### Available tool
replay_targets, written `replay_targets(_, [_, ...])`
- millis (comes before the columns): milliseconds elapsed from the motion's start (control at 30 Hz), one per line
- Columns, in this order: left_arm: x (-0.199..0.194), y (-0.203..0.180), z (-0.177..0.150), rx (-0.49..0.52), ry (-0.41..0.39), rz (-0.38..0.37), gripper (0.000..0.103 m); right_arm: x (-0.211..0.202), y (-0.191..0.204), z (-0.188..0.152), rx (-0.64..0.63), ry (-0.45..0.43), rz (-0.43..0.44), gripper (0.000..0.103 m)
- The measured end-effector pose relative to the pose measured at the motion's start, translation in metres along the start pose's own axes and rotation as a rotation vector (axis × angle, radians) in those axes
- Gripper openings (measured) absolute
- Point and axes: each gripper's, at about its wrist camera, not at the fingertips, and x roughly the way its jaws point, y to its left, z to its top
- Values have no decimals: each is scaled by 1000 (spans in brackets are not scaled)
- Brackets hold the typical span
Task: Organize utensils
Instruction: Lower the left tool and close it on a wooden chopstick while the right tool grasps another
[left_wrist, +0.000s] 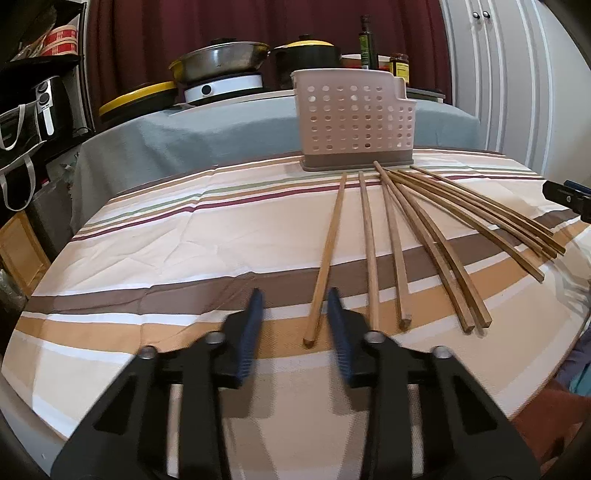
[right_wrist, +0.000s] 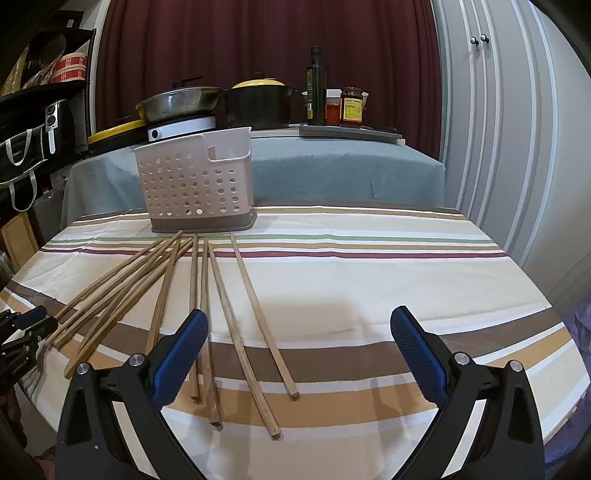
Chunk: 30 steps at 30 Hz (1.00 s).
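Chopsticks (left_wrist: 391, 240) all lie loose on the table (left_wrist: 184, 240) ahead of my tools, none visibly in the perforated caddy (left_wrist: 354, 122); left tool (left_wrist: 295, 332) narrow and empty, right tool (right_wrist: 299, 354) wide.

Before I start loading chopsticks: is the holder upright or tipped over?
Upright. The holder stands on its brown base on the striped cloth, open top facing up. The chopsticks lie flat in front of it.

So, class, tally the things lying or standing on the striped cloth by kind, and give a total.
Chopsticks: 10
Holder: 1
Total: 11
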Motion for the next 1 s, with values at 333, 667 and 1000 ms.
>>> replay_targets(333, [3, 2, 1, -31, 5, -37, 6, 2, 0, -5, -3, 4, 17, 96])
replay_targets(667, [3, 6, 2, -40, 9, -36, 6, 0, 11, -7, -51, -14, 53, 74])
replay_targets(1000, [3, 11, 0, -47, 9, -31, 6, -4, 53, -27, -89, -20, 213, 50])
